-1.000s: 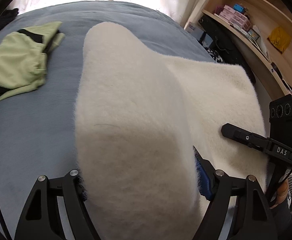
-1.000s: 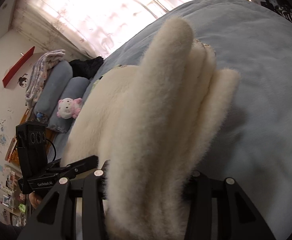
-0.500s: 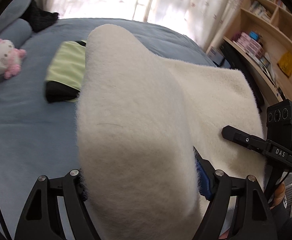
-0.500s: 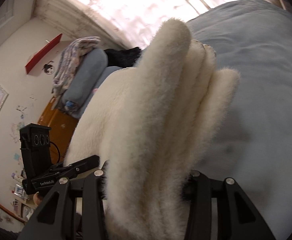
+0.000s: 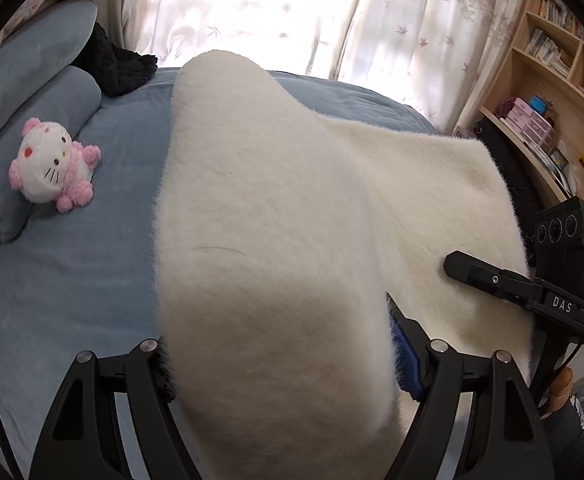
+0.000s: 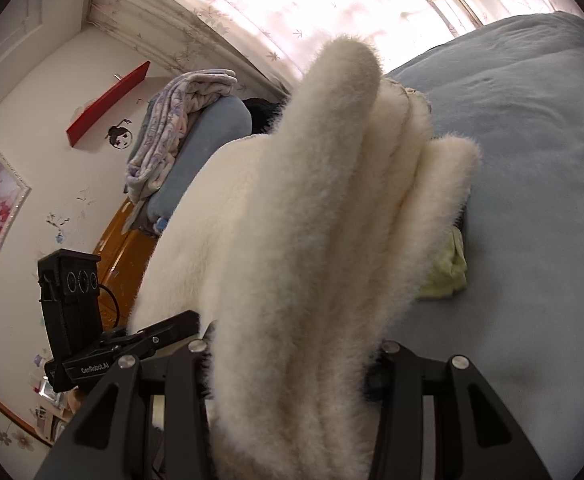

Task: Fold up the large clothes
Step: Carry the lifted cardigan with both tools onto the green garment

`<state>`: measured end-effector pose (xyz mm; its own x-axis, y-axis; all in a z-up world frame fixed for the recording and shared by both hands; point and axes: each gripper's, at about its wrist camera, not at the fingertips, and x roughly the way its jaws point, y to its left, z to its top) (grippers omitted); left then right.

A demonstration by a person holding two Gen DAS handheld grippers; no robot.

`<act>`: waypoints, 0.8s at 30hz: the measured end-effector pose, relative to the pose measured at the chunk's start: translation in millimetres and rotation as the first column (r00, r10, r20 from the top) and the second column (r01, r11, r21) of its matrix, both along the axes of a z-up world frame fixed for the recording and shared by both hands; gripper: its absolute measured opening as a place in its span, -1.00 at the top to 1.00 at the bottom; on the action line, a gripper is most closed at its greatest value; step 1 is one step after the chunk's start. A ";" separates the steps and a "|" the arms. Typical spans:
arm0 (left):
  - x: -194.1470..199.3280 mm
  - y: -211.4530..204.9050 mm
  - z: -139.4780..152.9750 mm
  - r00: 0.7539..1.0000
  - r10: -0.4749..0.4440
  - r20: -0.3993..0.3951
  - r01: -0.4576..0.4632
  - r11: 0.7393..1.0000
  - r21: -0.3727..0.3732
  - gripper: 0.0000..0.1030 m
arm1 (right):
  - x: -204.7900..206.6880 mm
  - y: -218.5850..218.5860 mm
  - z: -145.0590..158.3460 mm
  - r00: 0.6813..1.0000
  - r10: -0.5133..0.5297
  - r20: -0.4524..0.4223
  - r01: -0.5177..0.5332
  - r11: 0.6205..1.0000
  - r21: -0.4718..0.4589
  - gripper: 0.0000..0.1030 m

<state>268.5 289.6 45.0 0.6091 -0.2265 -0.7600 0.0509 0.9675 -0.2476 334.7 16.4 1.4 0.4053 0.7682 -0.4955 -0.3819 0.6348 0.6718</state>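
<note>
Two grippers, left gripper (image 5: 283, 364) and right gripper (image 6: 292, 360), each clamped on thick folded cream fleece garment (image 5: 275, 216) above blue bed (image 5: 51, 288), pink-white plush toy (image 5: 51, 166) left-wrist view only, pale green cloth (image 6: 446, 268) right-wrist view only.

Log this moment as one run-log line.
left tongs: shut on cream fleece garment | right tongs: shut on bunched folds | garment: spans both | below: blue bed

Cream fleece garment (image 5: 275, 208); grey-blue bed (image 5: 51, 300); pink-and-white plush toy (image 5: 51, 164); leaf-patterned white curtains (image 5: 404, 28); black tongs (image 5: 279, 364).
</note>
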 end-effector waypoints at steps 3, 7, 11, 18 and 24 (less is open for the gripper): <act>36.2 13.4 -8.3 1.000 0.003 0.001 -0.003 1.000 0.000 -0.52 | 30.4 11.2 -4.7 1.000 -0.010 0.002 0.010 1.000 -0.014 0.15; 85.8 18.5 -22.3 1.000 0.003 -0.001 -0.003 1.000 -0.007 -0.52 | 77.7 21.8 -15.3 1.000 -0.018 -0.005 0.017 0.999 -0.028 0.15; 139.2 32.1 -39.0 1.000 0.000 0.004 0.000 1.000 -0.012 -0.52 | 123.7 27.3 -34.4 0.999 -0.032 -0.016 0.031 0.999 -0.018 0.15; 216.5 52.2 -76.4 1.000 0.005 0.016 -0.005 1.000 0.010 -0.51 | 195.9 47.2 -81.7 0.997 -0.065 -0.040 0.066 0.998 0.011 0.15; 262.0 72.9 -133.9 1.000 0.023 -0.019 -0.022 1.000 0.020 -0.52 | 240.1 57.9 -143.6 0.993 -0.071 -0.098 0.072 0.997 0.012 0.15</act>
